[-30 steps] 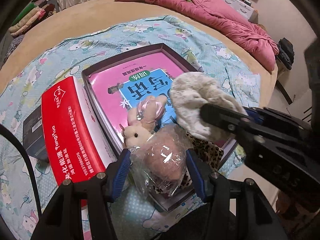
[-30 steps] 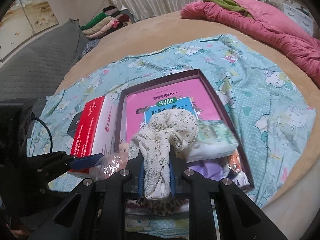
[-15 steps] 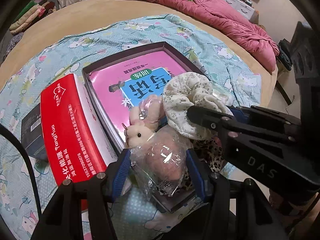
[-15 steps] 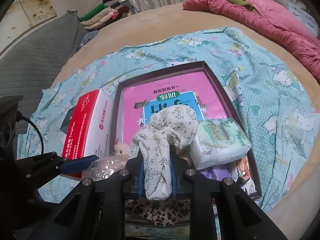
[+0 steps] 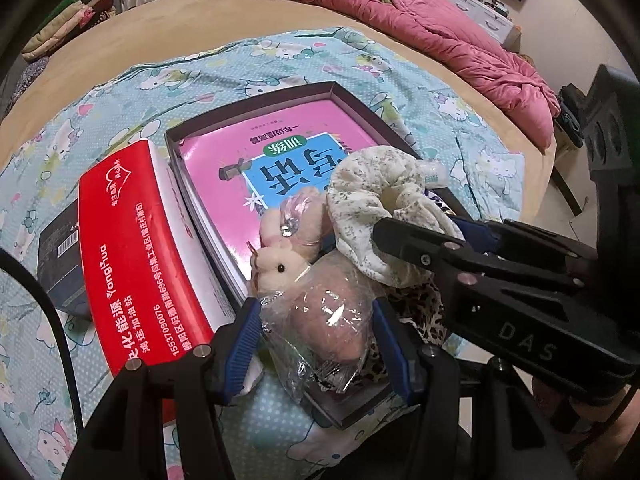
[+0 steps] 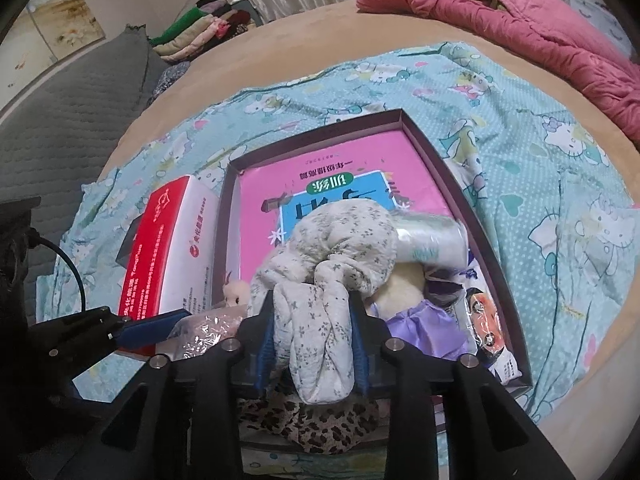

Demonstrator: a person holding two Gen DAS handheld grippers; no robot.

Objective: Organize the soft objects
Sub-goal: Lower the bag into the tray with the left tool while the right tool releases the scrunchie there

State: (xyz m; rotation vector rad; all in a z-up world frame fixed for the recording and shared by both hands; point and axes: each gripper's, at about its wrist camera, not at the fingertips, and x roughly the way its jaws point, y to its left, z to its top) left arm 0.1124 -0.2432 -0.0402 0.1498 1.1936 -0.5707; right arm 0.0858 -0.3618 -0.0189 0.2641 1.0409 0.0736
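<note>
A small plush bunny in a clear plastic bag [image 5: 332, 320] sits between the blue pads of my left gripper [image 5: 320, 332], which is shut on it above the near corner of the dark shallow box [image 5: 248, 108]. My right gripper [image 6: 314, 336] holds a cream floral scrunchie [image 6: 340, 240] over the box; its jaws are opening, and the cloth still fills the gap and touches both pads. In the left wrist view the scrunchie [image 5: 380, 184] hangs just right of the bunny's head [image 5: 276, 268].
The box holds a pink book [image 6: 340, 160], a tissue pack [image 6: 432, 240], a purple item [image 6: 424, 320], a toy car packet [image 6: 488, 332] and leopard cloth [image 6: 312, 428]. A red tissue carton [image 5: 132, 248] and a dark small box [image 5: 60, 256] lie left. A pink quilt [image 5: 440, 28] lies at the back.
The right gripper's jaws have spread and the scrunchie has puffed out wider between them, sinking closer to the box contents. The left gripper and its bagged bunny have stayed put.
</note>
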